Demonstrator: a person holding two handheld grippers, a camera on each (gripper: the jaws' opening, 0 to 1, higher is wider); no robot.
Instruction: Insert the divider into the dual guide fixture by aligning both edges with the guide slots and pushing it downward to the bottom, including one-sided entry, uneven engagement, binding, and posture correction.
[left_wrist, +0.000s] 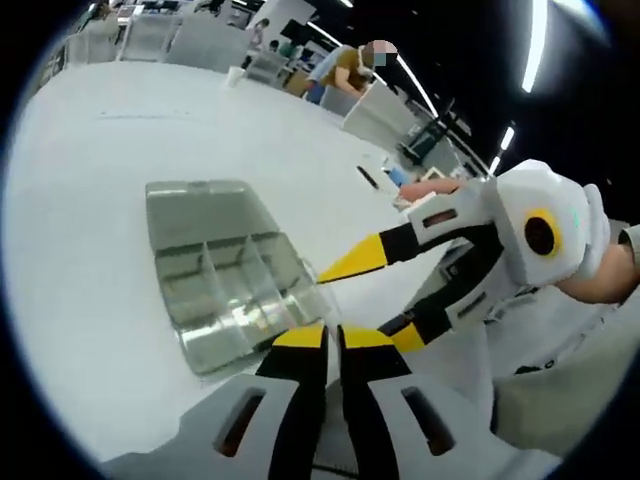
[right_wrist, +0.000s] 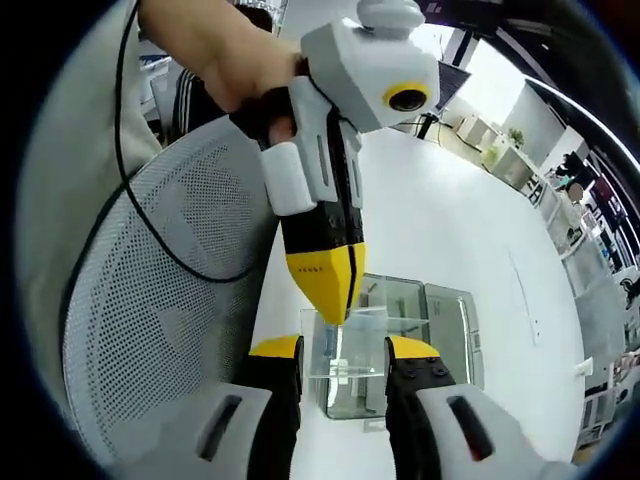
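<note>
Two grippers are closing in on the clear fixture (left_wrist: 225, 270), with the divider (right_wrist: 345, 340) not yet seated.
Sitting mid-worktop (left_wrist: 90, 200), the fixture is waiting; the left gripper (left_wrist: 333, 340), jaws nearly together, is pinching the transparent divider's top edge just above it, while the right gripper (right_wrist: 343, 352) is hanging spread and empty beside it.

table: a white, plain surface (left_wrist: 90, 250) is seen across both views.
chair: a grey mesh backrest (right_wrist: 150, 330) is seen at 9 o'clock in the right gripper view.
ceiling: dark, with long strip lights (left_wrist: 537, 40) at 1 o'clock in the left gripper view.
far furniture: white desks and partitions (left_wrist: 150, 35) are ranged at 12 o'clock.
person: seated beyond the table (left_wrist: 345, 65).
shelving: white units (right_wrist: 500, 150) at 2 o'clock in the right gripper view.
</note>
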